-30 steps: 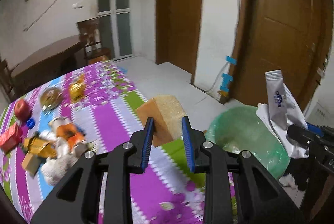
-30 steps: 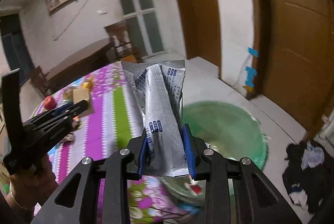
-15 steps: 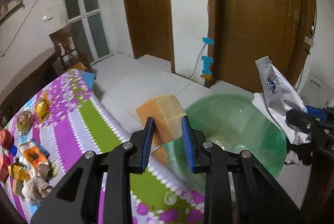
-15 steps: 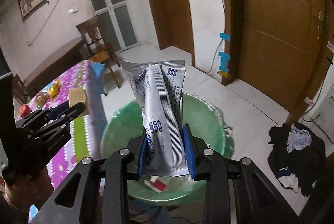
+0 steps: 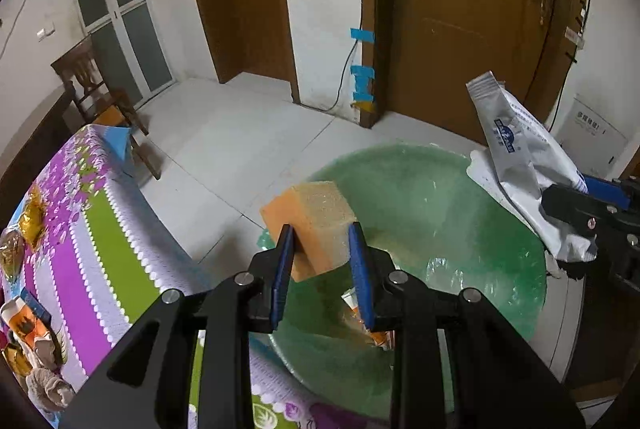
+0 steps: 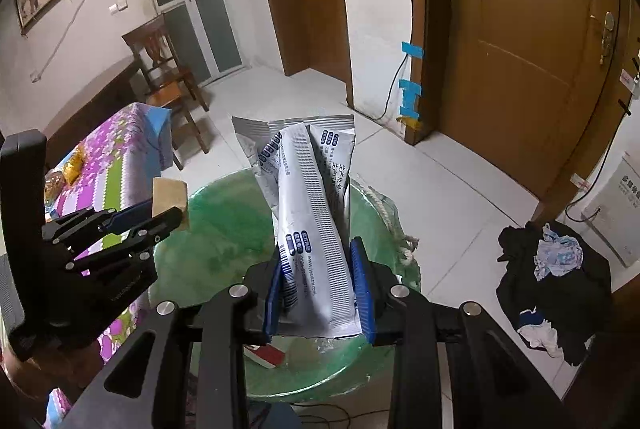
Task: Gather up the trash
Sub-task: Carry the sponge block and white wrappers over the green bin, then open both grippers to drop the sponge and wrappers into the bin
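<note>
My left gripper (image 5: 322, 241) is shut on an orange sponge block (image 5: 310, 217), held above the near-left rim of a bin lined with a green bag (image 5: 432, 197). My right gripper (image 6: 320, 273) is shut on a crumpled silver wrapper (image 6: 308, 197) with blue print, hanging over the green bag (image 6: 216, 229). The wrapper (image 5: 516, 157) and right gripper (image 5: 576, 205) appear at the right of the left wrist view. The left gripper (image 6: 152, 217) with the sponge (image 6: 170, 195) shows at the left of the right wrist view. A red and white scrap (image 6: 266, 353) lies inside the bag.
A table with a purple, green and white striped cloth (image 5: 92, 237) stands left of the bin, bearing wrappers and tissue (image 5: 28, 333). A wooden chair (image 6: 168, 77) stands behind it. Dark clothes (image 6: 552, 277) lie on the floor at right. A brown door (image 6: 520, 49) is beyond.
Both grippers have swung from above the table to over the green-lined bin and sunk lower, each still holding its item. The table has slid to the left in both views.
</note>
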`<state>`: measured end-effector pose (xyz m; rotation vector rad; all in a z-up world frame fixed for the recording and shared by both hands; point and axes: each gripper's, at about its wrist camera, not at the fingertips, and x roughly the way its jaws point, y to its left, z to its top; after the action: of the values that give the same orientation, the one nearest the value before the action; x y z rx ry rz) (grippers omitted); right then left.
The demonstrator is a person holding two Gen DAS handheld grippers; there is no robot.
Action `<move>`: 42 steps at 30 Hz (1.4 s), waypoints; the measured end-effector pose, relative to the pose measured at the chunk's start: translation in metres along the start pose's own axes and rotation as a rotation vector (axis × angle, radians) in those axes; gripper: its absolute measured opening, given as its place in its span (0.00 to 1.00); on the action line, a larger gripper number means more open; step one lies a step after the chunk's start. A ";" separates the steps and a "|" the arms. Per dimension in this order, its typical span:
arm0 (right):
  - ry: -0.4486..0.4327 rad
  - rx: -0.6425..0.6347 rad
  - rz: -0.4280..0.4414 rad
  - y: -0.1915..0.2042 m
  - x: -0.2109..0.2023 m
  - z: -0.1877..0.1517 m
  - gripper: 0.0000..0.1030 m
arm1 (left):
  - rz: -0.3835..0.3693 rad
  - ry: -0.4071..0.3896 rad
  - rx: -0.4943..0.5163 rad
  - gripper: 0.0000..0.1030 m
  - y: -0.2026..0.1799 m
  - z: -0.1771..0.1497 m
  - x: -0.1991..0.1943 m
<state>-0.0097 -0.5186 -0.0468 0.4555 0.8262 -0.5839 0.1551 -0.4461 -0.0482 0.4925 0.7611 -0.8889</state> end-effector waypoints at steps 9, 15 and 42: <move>0.067 -0.009 -0.038 -0.003 0.023 0.006 0.31 | -0.015 0.044 0.046 0.26 -0.008 0.005 0.012; 0.101 -0.010 -0.032 -0.003 0.033 0.003 0.31 | -0.020 0.064 0.073 0.26 -0.010 0.007 0.018; 0.134 -0.048 -0.055 0.015 0.044 -0.005 0.45 | -0.158 0.118 0.090 0.49 0.003 -0.007 0.022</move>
<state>0.0205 -0.5174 -0.0824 0.4329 0.9811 -0.5876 0.1635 -0.4507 -0.0693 0.5736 0.8797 -1.0513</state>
